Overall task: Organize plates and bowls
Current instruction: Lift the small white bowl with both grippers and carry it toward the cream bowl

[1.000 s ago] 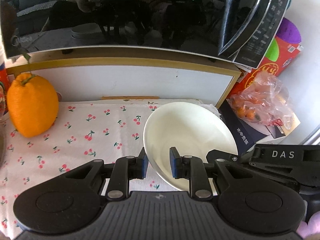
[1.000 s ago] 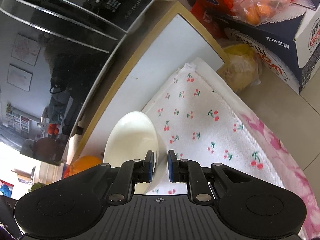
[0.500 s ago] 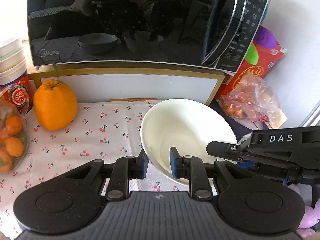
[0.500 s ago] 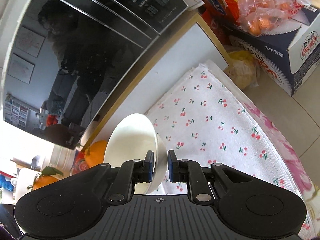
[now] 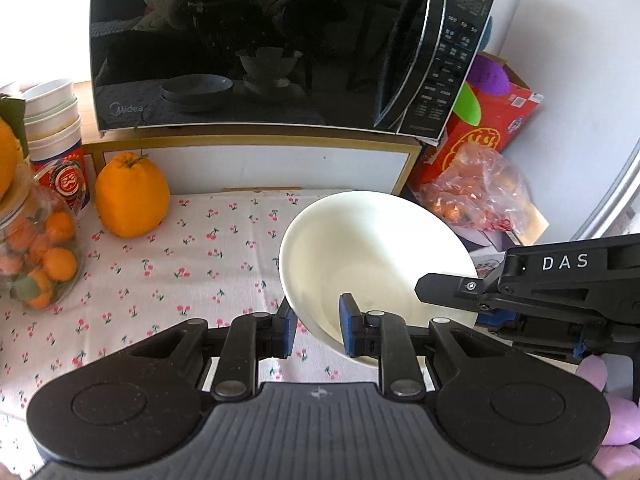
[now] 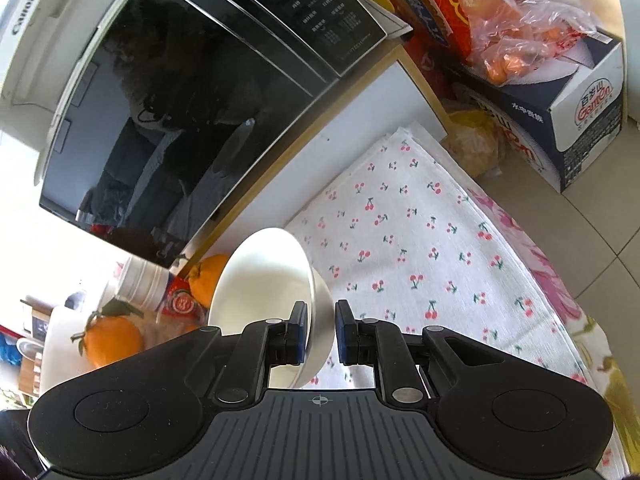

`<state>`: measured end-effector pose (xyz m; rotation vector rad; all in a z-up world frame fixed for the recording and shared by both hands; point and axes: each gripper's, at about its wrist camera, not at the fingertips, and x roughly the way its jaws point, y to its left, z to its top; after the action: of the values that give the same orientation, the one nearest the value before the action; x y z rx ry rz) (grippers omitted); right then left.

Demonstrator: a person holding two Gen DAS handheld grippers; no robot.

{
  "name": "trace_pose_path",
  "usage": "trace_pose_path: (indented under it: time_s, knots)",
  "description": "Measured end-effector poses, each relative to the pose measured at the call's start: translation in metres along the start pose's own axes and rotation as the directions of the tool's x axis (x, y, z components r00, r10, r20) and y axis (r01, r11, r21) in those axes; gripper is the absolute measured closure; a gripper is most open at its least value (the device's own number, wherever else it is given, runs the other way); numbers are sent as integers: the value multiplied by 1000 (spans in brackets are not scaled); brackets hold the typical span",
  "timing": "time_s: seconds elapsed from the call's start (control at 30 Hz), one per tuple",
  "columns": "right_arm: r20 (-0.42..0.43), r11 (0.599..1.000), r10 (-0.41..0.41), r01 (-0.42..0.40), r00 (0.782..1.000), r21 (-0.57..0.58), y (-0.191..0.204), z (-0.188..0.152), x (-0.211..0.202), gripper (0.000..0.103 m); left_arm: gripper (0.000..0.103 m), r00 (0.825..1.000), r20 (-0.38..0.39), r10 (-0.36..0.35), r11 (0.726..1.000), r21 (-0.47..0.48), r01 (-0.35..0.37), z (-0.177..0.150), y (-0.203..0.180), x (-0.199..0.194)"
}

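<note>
Above cherry cloth [image 5: 160, 280], both tools [image 5: 318, 330] [image 6: 321, 332] clamped on white bowl [image 5: 376, 256], printer [image 6: 36, 40] only in right view.

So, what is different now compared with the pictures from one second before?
Both grippers have lifted the white bowl up and back from the cherry-print cloth: the microwave looks farther away, and the jar of small oranges and the stacked cups have come into the left view. Unchanged: the left gripper and the right gripper stay clamped on opposite sides of the rim.

Microwave [image 5: 248, 44], orange [image 5: 131, 196], cherry cloth [image 5: 160, 272]
</note>
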<state>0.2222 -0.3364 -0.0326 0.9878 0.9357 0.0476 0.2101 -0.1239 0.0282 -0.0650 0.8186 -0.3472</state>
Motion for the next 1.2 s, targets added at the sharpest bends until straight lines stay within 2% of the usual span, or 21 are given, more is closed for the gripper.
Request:
trace_pose_path:
  time_s: [0.7, 1.2]
  knots:
    - [-22, 996, -53, 52, 998, -68, 11, -65, -46, 88, 82, 1000, -8, -15, 1000, -6, 15, -48, 3, -49]
    - [-45, 992, -94, 90, 995, -87, -1, -105, -60, 88, 82, 998, -35, -50, 998, 29, 51, -86, 5, -63]
